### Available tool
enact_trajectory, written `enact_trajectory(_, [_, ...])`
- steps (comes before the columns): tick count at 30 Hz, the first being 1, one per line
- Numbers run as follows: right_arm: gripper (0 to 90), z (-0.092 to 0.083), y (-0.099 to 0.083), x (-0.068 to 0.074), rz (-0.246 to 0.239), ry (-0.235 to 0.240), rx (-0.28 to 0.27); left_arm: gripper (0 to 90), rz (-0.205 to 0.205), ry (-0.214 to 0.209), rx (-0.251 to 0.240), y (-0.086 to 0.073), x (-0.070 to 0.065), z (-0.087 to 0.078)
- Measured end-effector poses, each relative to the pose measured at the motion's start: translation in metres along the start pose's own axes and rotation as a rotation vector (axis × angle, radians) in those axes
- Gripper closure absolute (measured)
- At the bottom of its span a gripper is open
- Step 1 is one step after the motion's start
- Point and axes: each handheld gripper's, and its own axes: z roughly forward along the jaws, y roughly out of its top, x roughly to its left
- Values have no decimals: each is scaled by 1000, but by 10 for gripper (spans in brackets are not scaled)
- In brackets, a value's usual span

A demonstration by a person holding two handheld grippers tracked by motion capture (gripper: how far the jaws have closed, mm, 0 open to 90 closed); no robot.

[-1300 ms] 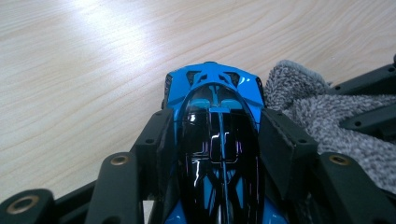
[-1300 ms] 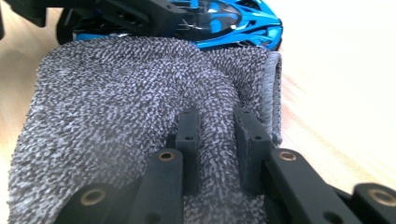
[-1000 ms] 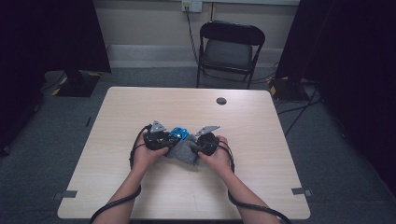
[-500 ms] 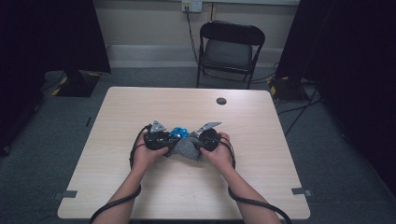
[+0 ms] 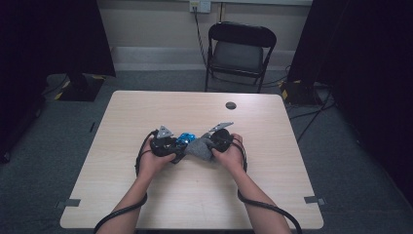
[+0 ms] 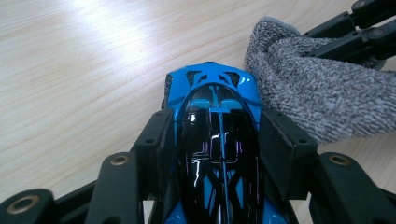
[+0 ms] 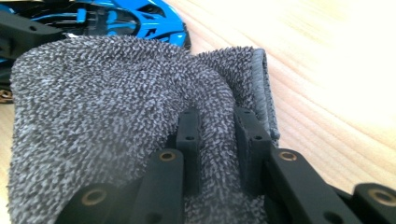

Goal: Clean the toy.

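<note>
A person sits at a pale wooden table (image 5: 272, 195), forearms coming in from six o'clock, holding a two-jaw gripper in each hand near the table's middle. The left gripper (image 6: 217, 135) pinches a small blue toy car (image 6: 212, 121) by its two sides, the black jaws pressed against its body, with the car's glossy dark roof running between them and its nose pointing toward twelve o'clock in the left gripper view. The right gripper (image 7: 219, 135) is clamped on a fold of a grey terry cloth (image 7: 102, 121), which bunches around the jaws. In the high view the cloth (image 5: 199, 148) lies at three o'clock of the car (image 5: 185, 140), touching or all but touching its side. This looks like wiping the car with the cloth: both things are already gripped and brought together, and the rubbing seems to be under way on one flank. The roof and the far side appear not yet covered. A black chair (image 5: 238, 51) stands beyond the table at twelve o'clock.
</note>
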Motion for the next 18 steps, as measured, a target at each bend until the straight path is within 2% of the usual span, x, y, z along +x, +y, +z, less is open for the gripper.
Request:
enact_trajectory(7, [739, 2, 3, -3, 18, -24, 1, 469, 5, 0, 5, 0, 0, 0])
enact_trajectory(12, [739, 1, 0, -13, 79, -43, -9, 468, 3, -1, 4, 0, 0, 0])
enact_trajectory(18, [739, -3, -1, -22, 110, -68, -13, 469, 3, 1, 5, 0, 0, 0])
